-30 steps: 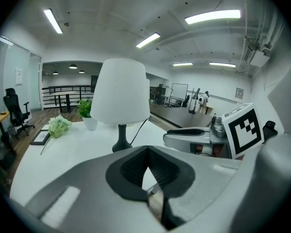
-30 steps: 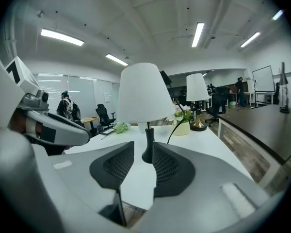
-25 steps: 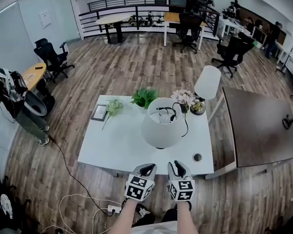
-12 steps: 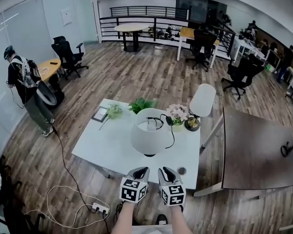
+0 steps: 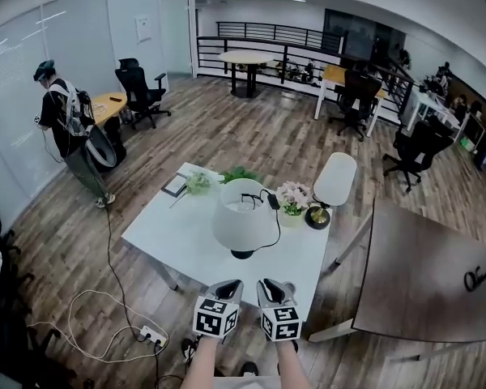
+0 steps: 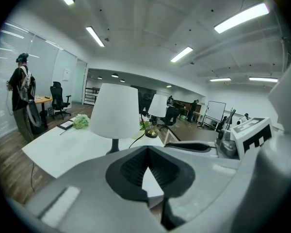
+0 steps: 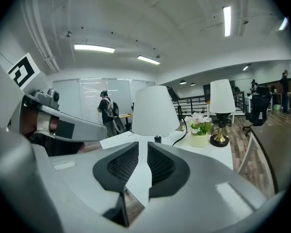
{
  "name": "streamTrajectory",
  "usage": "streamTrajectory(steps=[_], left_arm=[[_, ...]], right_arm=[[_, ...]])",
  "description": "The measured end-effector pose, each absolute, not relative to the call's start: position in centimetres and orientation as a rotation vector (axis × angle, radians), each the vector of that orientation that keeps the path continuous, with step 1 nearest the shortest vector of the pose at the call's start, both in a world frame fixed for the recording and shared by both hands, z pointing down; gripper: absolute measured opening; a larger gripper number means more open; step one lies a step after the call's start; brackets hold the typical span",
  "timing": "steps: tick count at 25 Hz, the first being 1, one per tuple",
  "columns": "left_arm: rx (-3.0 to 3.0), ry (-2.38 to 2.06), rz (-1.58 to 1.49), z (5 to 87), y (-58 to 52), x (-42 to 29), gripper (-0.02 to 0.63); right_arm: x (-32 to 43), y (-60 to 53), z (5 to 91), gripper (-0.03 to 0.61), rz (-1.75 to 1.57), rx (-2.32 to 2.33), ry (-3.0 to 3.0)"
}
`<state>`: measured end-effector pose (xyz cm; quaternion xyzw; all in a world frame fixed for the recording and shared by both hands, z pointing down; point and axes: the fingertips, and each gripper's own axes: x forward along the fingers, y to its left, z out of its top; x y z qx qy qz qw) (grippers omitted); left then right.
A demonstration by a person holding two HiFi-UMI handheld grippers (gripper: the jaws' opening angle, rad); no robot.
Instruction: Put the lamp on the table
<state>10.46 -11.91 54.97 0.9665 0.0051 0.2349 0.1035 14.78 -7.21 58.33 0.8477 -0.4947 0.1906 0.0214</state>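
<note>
— Where does the job stand?

— Start with the white table (image 5: 178, 235). The lamp (image 5: 241, 220) stands upright on it, toward the near edge, its dark base flat on the top and its white shade level. Nothing holds it. I judge the placing itself done.

— And the grippers?

— Both hang low in front of the person, short of the table's near edge and well apart from the lamp. The left gripper (image 5: 229, 285) has its jaws brought together at the tips, with nothing between them. The right gripper (image 5: 269, 285) has its jaws drawn in to a thin slit, also empty. Each gripper view shows the lamp standing free beyond the jaws.

— Anything left to do?

— Little, as far as I can judge. The lamp's black cord (image 5: 274, 217) comes out of the shade's top and trails down its far right side. I cannot tell where it ends. It may want tidying. The other lamp (image 5: 338, 181) and the flowers (image 5: 292, 195) stand near the far right corner, clear of it.
</note>
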Motion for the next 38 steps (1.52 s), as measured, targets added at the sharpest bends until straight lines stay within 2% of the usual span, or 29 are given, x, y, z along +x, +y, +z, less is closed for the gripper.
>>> streamTrajectory(steps=[22, 38], left_arm=[[2.898, -0.101, 0.68, 52.7, -9.4, 6.1, 0.0], [2.887, -0.146, 0.687, 53.7, -9.3, 5.2, 0.0]], right_arm=[[10.9, -6.1, 56.9, 0.026, 0.569, 2.61, -1.651], [11.0, -6.1, 57.7, 0.025, 0.6, 2.591, -1.662]])
